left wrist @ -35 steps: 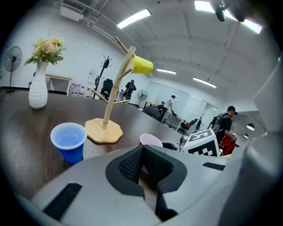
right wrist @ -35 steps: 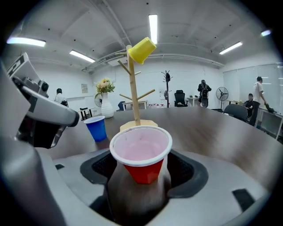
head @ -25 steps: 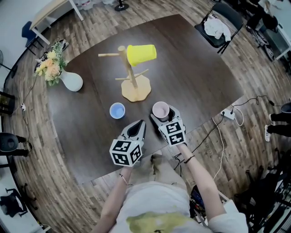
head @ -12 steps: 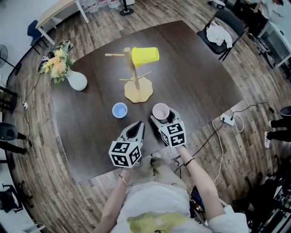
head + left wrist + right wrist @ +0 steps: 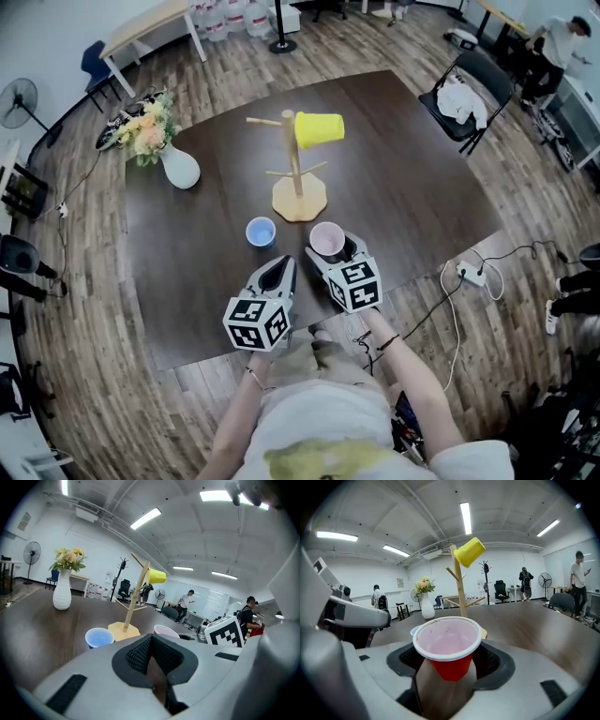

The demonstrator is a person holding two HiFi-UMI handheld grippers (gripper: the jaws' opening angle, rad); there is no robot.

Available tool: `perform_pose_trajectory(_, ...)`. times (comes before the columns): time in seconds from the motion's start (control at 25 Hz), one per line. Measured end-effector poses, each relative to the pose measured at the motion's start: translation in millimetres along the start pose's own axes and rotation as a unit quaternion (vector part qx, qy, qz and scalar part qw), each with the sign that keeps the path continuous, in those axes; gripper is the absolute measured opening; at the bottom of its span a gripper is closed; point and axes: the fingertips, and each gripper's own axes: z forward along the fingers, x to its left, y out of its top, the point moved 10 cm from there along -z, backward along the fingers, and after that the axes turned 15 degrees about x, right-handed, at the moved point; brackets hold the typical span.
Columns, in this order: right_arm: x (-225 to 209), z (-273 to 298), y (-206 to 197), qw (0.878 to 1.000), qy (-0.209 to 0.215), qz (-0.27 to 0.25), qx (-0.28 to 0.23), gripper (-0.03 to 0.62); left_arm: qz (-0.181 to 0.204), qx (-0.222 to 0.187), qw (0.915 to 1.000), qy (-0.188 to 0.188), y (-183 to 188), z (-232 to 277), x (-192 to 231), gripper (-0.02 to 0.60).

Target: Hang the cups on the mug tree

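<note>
Right gripper view shows the red cup pinched upright in the right tool, near the mug tree on the tabletop — tip it sideways, then slide it gently onto a bare peg. Left tool is pressed together — empty.

Head cam: high over the person, faces steeply down, far enough to take in the whole table. Cam on left gripper: low, nearly level, looks across the table. Cam on right gripper: same direction, v. near the red cup. All 3 share the mug tree w/ yellow cup.
</note>
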Motion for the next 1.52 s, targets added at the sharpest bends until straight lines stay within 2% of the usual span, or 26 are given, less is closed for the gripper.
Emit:
perform_pose_trajectory(0.32, 21.5, 8.5, 28.9, 0.999, 0.027, -0.011, -0.013, 0.314, -0.011, -0.034, 0.9991, 0.022, 11.7, -22.6, 17.7, 0.015)
perform_pose_trajectory(0.56, 38.4, 22.2, 48.1, 0.999, 0.035, -0.007, -0.016, 0.314, -0.014, -0.039, 0.9988, 0.025, 23.0, -32.5, 41.4, 0.015)
perform_pose_trajectory(1.16, 55.0, 53.0, 93.5, 0.996, 0.034, 0.063, -0.049, 0.314, -0.01, -0.035, 0.9993, -0.012, 44.8, -38.4, 94.4, 0.015)
perform_pose_trajectory(1.52, 59.4, 76.4, 114.7, 0.992, 0.042, 0.103, -0.062, 0.314, 0.013, -0.032, 0.999, -0.029, 56.5, -40.7, 110.8, 0.017)
